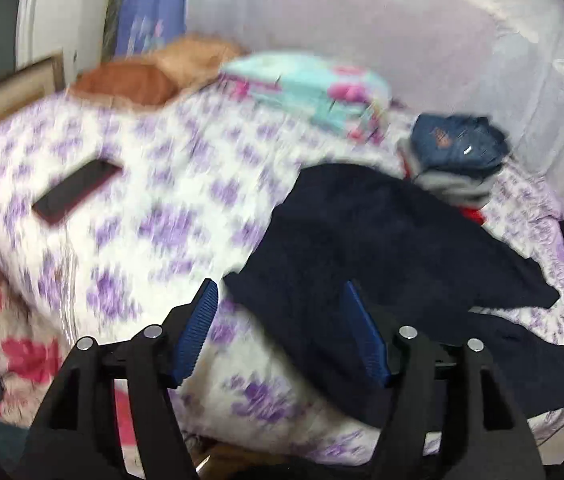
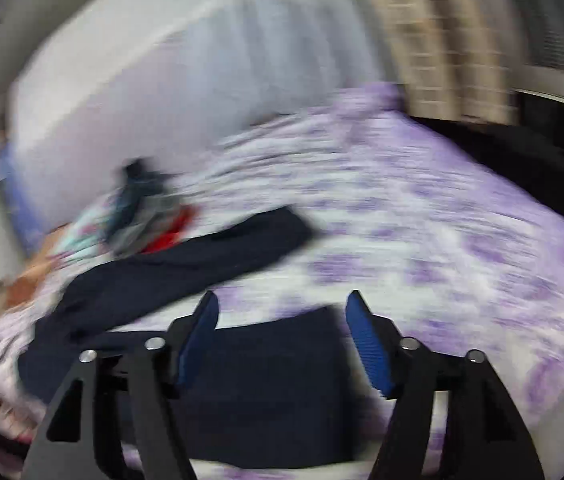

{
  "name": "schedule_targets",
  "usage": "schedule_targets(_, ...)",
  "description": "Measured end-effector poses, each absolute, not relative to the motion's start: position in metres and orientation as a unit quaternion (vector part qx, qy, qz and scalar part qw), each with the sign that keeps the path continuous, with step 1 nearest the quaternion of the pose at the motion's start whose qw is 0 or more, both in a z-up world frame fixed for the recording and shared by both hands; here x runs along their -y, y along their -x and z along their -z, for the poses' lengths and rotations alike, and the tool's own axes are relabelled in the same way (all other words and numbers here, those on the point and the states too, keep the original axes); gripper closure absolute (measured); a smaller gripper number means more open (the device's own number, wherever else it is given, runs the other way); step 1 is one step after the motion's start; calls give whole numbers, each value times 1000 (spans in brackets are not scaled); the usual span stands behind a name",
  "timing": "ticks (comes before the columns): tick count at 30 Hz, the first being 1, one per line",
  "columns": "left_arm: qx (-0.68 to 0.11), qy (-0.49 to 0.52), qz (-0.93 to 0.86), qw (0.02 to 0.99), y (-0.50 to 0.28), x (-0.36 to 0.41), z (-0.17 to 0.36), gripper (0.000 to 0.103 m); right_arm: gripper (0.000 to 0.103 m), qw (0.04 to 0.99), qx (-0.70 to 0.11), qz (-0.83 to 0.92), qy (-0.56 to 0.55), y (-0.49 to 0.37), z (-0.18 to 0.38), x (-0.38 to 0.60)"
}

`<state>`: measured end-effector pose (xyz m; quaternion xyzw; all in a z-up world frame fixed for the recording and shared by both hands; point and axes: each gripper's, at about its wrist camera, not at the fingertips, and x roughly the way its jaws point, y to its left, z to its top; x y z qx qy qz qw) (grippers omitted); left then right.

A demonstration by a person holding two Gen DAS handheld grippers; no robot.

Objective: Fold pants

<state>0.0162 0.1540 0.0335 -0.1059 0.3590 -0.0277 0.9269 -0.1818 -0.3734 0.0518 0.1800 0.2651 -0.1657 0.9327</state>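
Observation:
Dark navy pants lie spread on a bed with a white and purple flowered cover. In the left wrist view my left gripper is open and empty, above the pants' near left edge. In the right wrist view the pants stretch from the left toward the middle, with one part right under my right gripper, which is open and empty. Both views are motion blurred.
A black phone lies on the cover at the left. A stack of folded clothes sits at the far right, a turquoise and pink bundle and orange pillows at the back. White netting walls the far side.

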Motion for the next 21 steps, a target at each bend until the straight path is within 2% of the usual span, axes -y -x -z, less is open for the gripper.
schedule_targets(4,-384,85,80,916,-42,-107,-19,34,33,918,-355,105,-145,127,-19,337)
schedule_targets(7,-434,27,75,897,-69,-74,31,31,35,864,-454,135,-173,106,46,348)
schedule_targets(9,-460,48,64,884,-81,-85,67,29,37,885,-416,119,-174,122,56,354)
schedule_targets(15,-452,49,72,888,-80,-86,47,29,33,897,-384,122,-180,129,20,359)
schedule_targets(17,-436,36,77,896,-78,-80,34,25,28,906,-367,136,-160,117,-2,363)
schedule_targets(19,-415,27,88,905,-74,-72,21,13,23,909,-357,163,-141,99,-18,371)
schedule_targets(21,-403,15,93,910,-78,-61,18,9,23,911,-347,180,-132,69,-36,388)
